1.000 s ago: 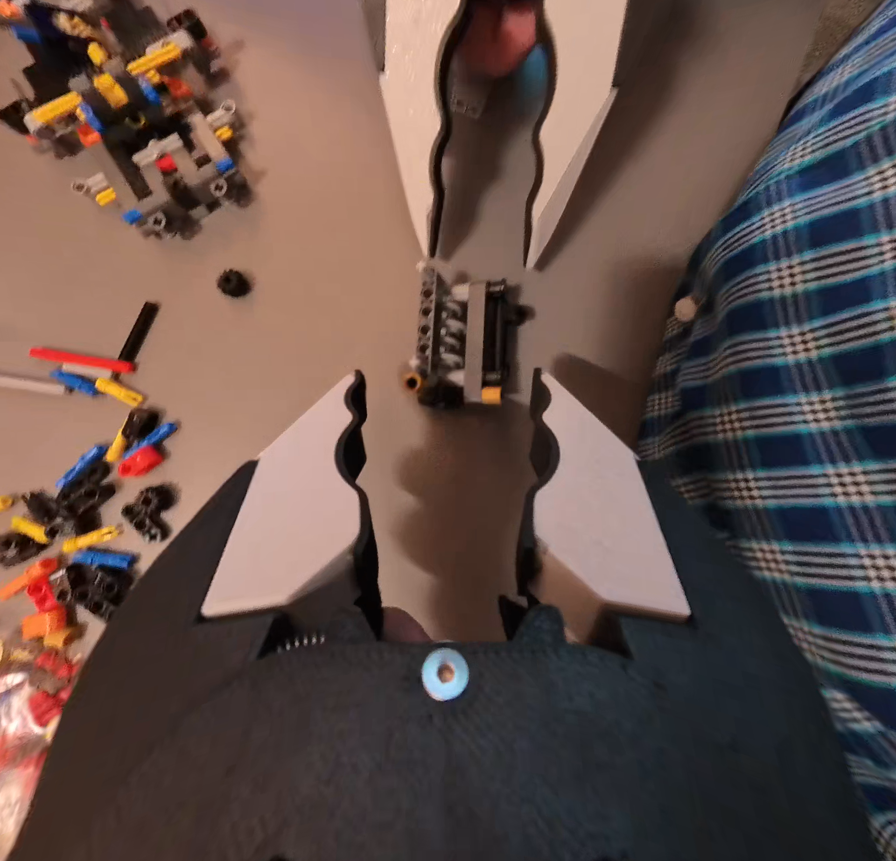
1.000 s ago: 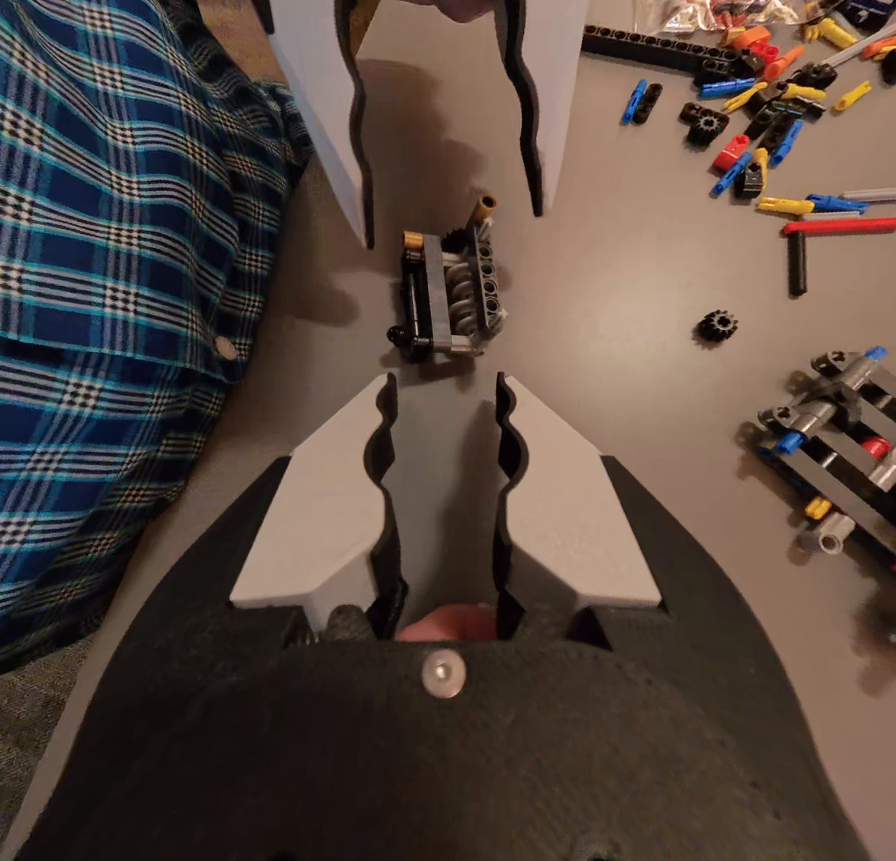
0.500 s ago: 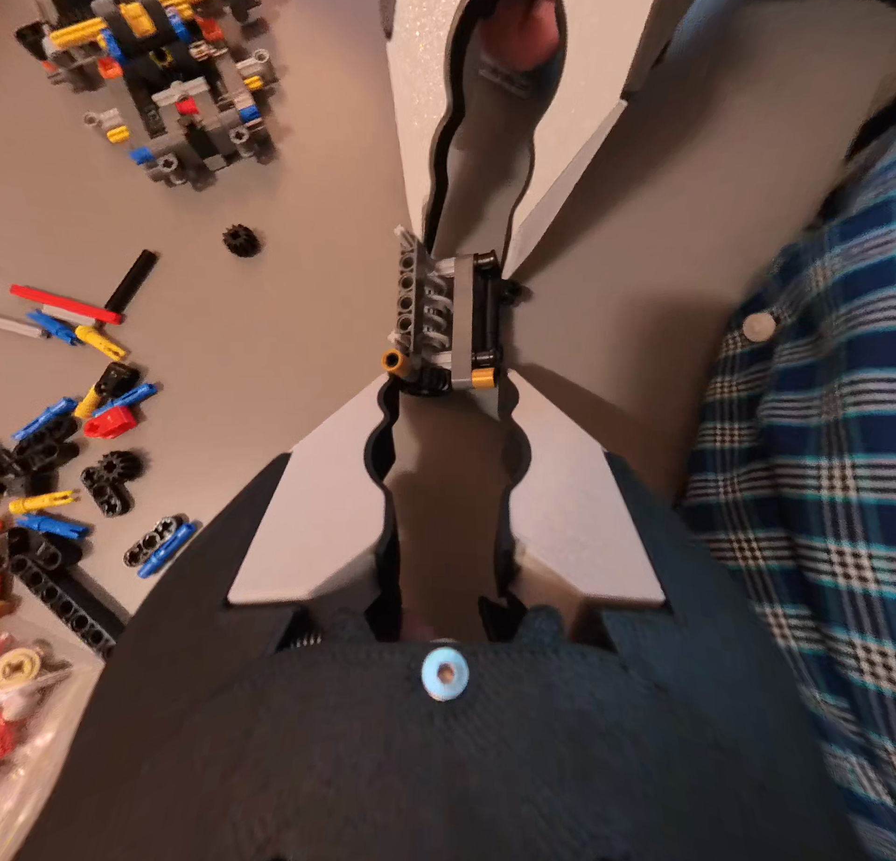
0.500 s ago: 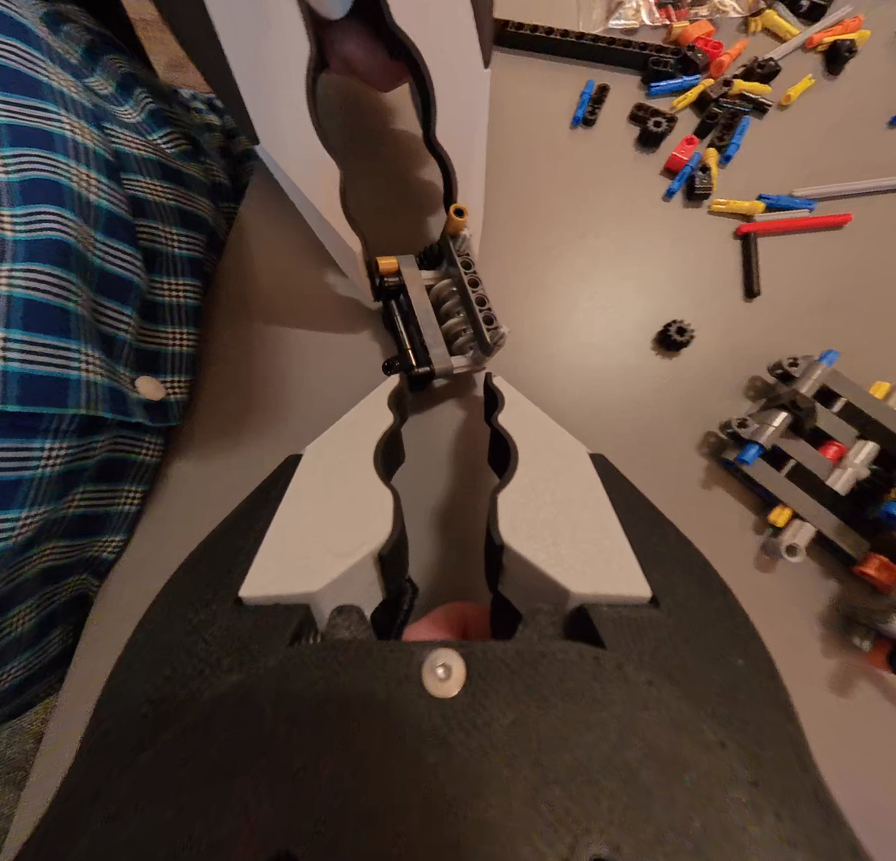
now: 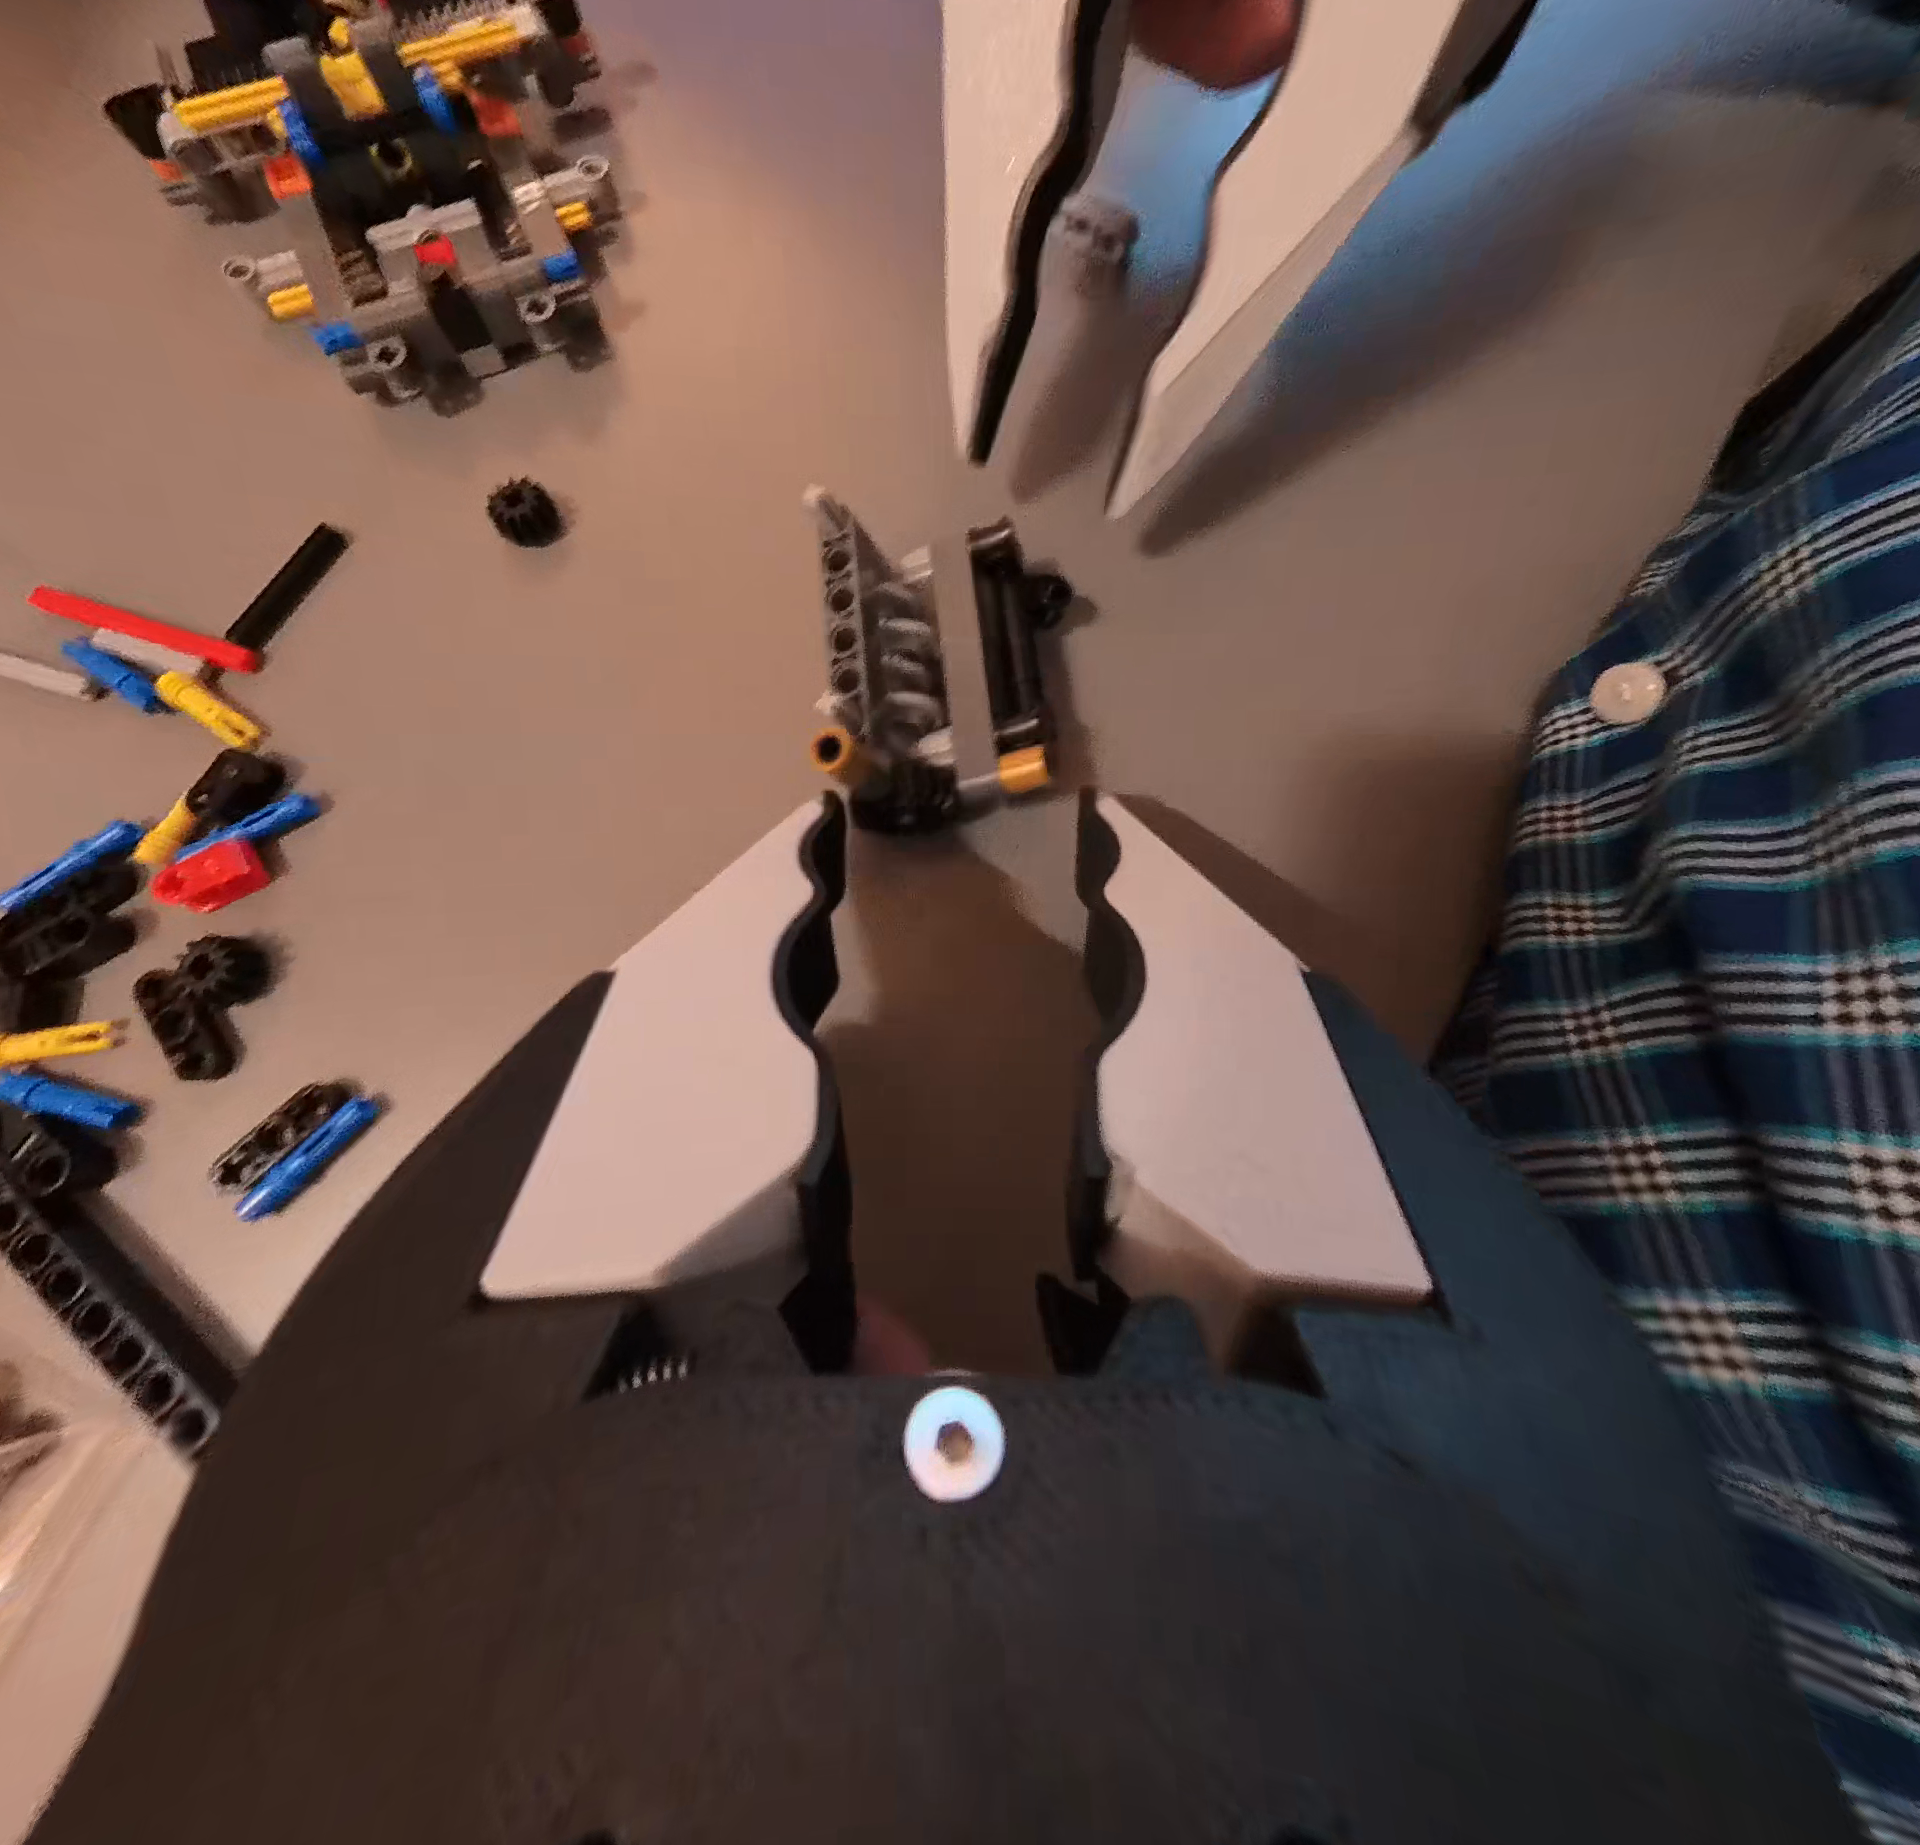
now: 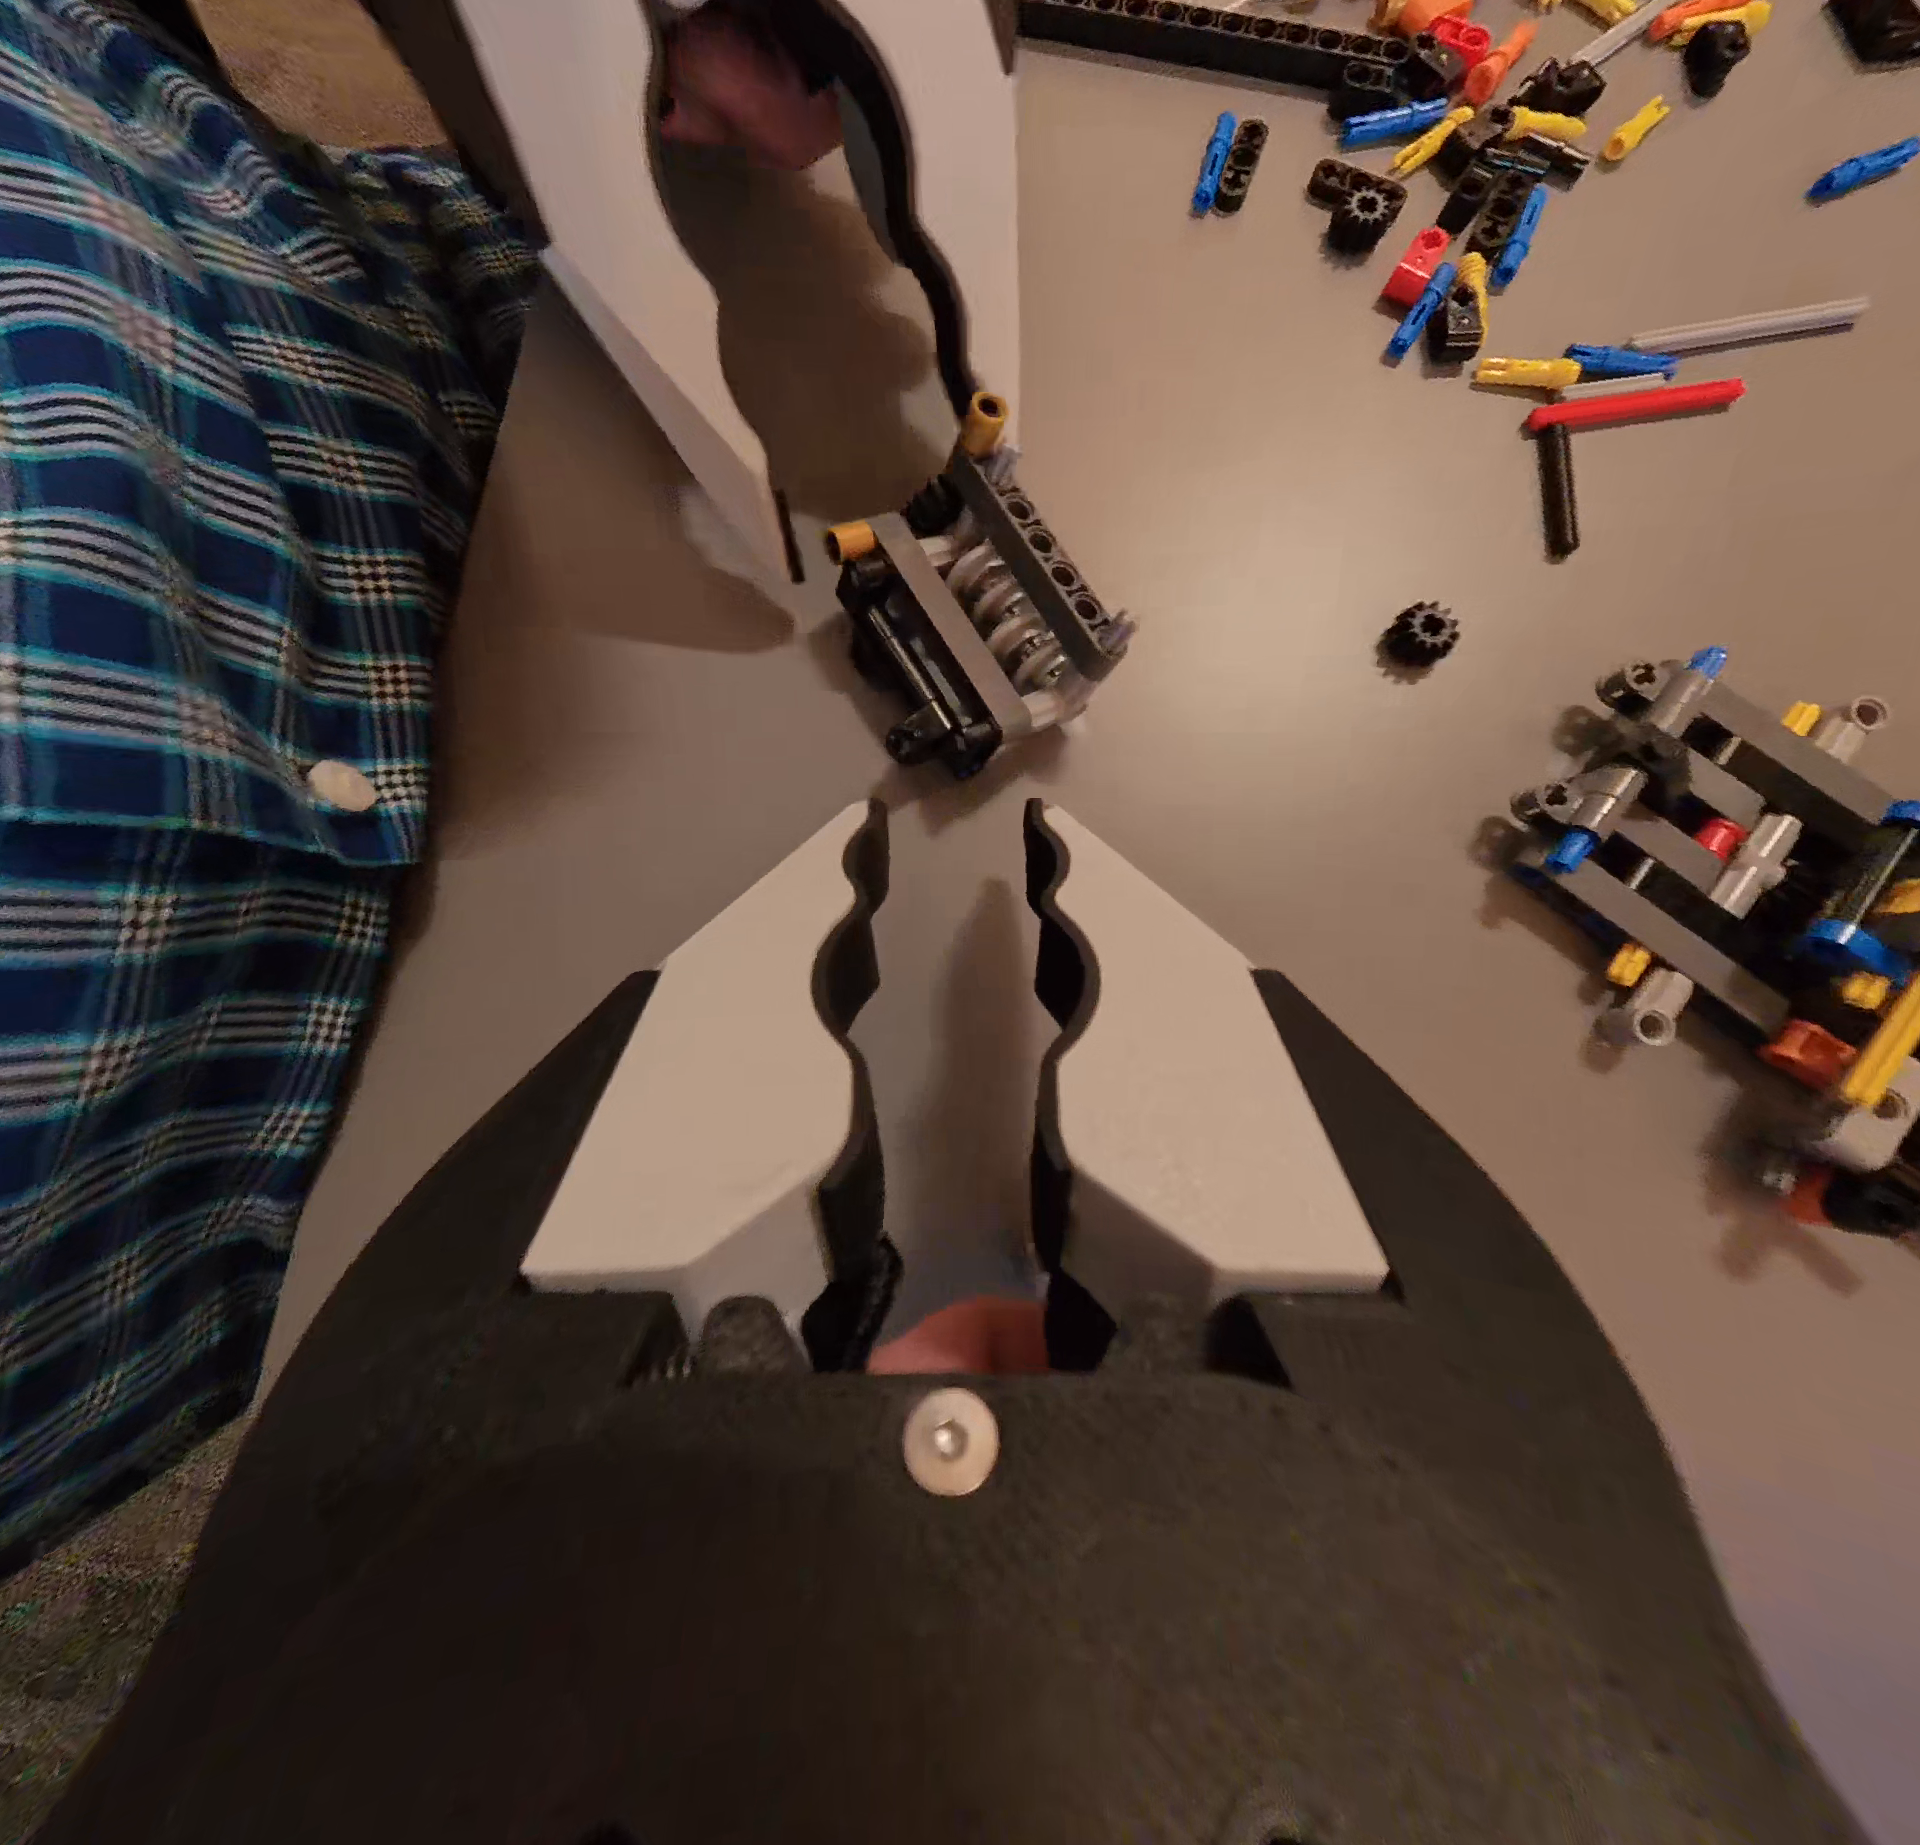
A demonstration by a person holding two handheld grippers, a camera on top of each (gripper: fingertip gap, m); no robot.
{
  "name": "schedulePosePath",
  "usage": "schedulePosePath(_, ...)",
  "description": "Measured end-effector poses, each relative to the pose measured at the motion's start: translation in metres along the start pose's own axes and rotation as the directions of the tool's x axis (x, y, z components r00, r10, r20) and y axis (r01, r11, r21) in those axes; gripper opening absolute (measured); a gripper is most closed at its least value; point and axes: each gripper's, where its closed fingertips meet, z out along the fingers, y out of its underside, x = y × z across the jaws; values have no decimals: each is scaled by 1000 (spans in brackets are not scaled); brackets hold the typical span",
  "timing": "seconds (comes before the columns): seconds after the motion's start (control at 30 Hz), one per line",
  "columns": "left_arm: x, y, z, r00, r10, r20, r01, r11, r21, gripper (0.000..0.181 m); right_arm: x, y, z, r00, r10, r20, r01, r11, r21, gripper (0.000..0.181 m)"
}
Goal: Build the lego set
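The small grey-and-black lego sub-assembly with yellow pin ends (image 5: 930,668) is seen lying on the grey table surface (image 5: 665,715), between the two facing grippers. The left gripper (image 5: 956,808) is held with its fingers apart and empty; the sub-assembly lies directly ahead of its tips, very close to them. The right gripper (image 6: 951,808) is likewise parted with a narrower gap, nothing being clamped; the sub-assembly sits just beyond its tips, slightly left. A small black gear (image 6: 1421,636) lies right of it. The larger multicoloured lego chassis (image 6: 1756,902) is located further right. Loose coloured pins and beams (image 5: 135,912) are scattered left of the left gripper.
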Motion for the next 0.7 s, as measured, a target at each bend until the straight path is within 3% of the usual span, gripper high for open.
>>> schedulePosePath(0.1, 13, -6, 3, 999, -29, -42, 30, 999, 12, 35, 8, 1, 9, 999, 17, -50, -18, 1000, -9, 16)
schedulePosePath(0.27, 26, -9, 1, 997, -40, -61, 43, 998, 51, 39, 18, 0, 4, 996, 30, -88, -31, 1000, -5, 17)
schedulePosePath(0.43, 12, -2, -8, 999, -53, -4, 53, 997, 51, 43, 23, -3, -12, 992, 26, -121, -26, 1000, 5, 22)
schedulePosePath(0.7, -25, 8, -34, 987, 69, 146, -66, 997, -26, 45, 24, -10, -14, 990, 49, -135, -42, 998, 55, 27)
